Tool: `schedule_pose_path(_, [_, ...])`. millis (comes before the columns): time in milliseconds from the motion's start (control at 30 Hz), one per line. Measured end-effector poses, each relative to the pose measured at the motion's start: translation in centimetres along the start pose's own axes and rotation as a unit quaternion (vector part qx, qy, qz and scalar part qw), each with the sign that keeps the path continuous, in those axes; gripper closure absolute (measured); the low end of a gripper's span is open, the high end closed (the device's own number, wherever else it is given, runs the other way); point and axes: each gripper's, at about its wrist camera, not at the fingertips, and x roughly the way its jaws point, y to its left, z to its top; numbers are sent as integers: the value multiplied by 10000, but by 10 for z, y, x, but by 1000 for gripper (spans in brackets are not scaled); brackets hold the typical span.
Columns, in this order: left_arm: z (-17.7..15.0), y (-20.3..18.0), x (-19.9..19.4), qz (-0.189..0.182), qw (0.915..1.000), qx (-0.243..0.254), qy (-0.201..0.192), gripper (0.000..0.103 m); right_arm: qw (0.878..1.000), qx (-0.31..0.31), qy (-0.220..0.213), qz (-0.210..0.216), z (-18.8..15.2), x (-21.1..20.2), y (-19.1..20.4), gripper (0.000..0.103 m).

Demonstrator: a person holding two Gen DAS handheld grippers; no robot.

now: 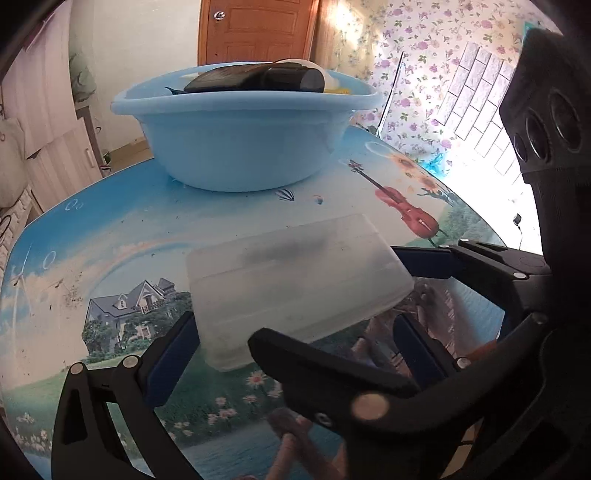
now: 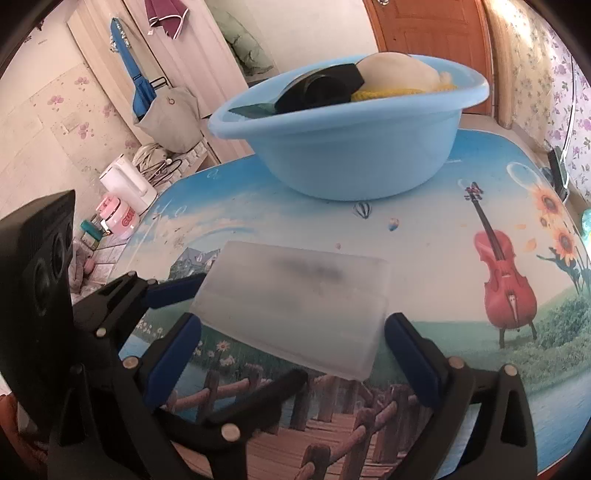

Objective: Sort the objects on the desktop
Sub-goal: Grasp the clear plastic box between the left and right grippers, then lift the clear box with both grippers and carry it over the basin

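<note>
A frosted, see-through plastic box (image 1: 295,273) (image 2: 295,302) lies flat on the picture-printed table (image 1: 110,236), near its front edge. My left gripper (image 1: 293,321) is open, its blue pads (image 1: 170,354) either side of the box's near corner. My right gripper (image 2: 291,319) is also open wide, and the box's near end sits between its blue pads (image 2: 410,354) with small gaps showing. The two grippers cross at the box. Behind it stands a light blue basin (image 1: 240,147) (image 2: 340,147) holding dark items, a cream one and a yellow one.
In the right wrist view, a white kettle (image 2: 125,184) and a pink jar (image 2: 118,218) stand on a low surface past the table's left edge. A wooden door (image 1: 258,29) is behind the basin. Floral wallpaper (image 1: 424,55) lines the right side.
</note>
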Motion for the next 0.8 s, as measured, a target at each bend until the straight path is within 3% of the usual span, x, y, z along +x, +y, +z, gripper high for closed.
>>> schedule_pose_path(267, [-1,-3,-7,-29,10000,-58,-51,0,9999,-43,50,-85,0,-3,2,0])
schedule_pose_path(800, [27,-4,-58,270,9972,233,-651,0,9981,-326,-524,-11,22,-43,23,0])
